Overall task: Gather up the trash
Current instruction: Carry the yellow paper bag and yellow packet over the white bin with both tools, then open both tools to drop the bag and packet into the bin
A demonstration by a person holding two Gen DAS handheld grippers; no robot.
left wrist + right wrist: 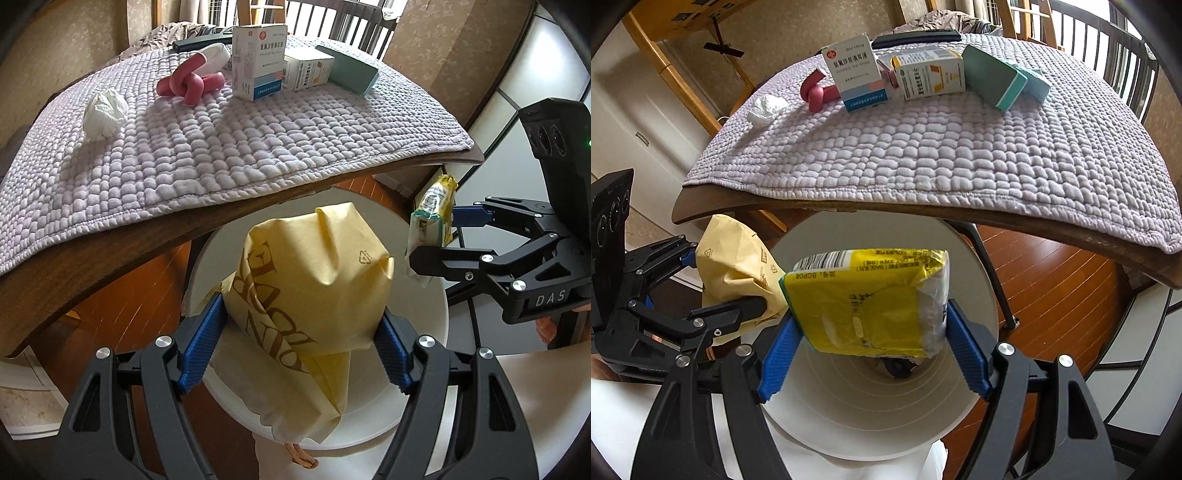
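My left gripper (301,332) is shut on a crumpled pale yellow paper bag (306,280), held over the white round bin (417,424) below the table edge. My right gripper (873,343) is shut on a yellow snack wrapper (864,299) above the same bin (849,417); dark trash shows at the bin's bottom. In the left wrist view the right gripper (436,236) with the wrapper (432,218) hangs to the right. In the right wrist view the left gripper (720,284) and paper bag (735,254) sit at the left. A crumpled white tissue (105,114) (766,107) lies on the table.
A lilac quilted cloth (229,140) covers the wooden table (923,216). On it stand medicine boxes (258,62) (931,75), a teal box (351,70), a pink knotted foam piece (192,85) and a dark remote (916,37). Wooden floor (1056,280) lies beneath; chairs stand behind.
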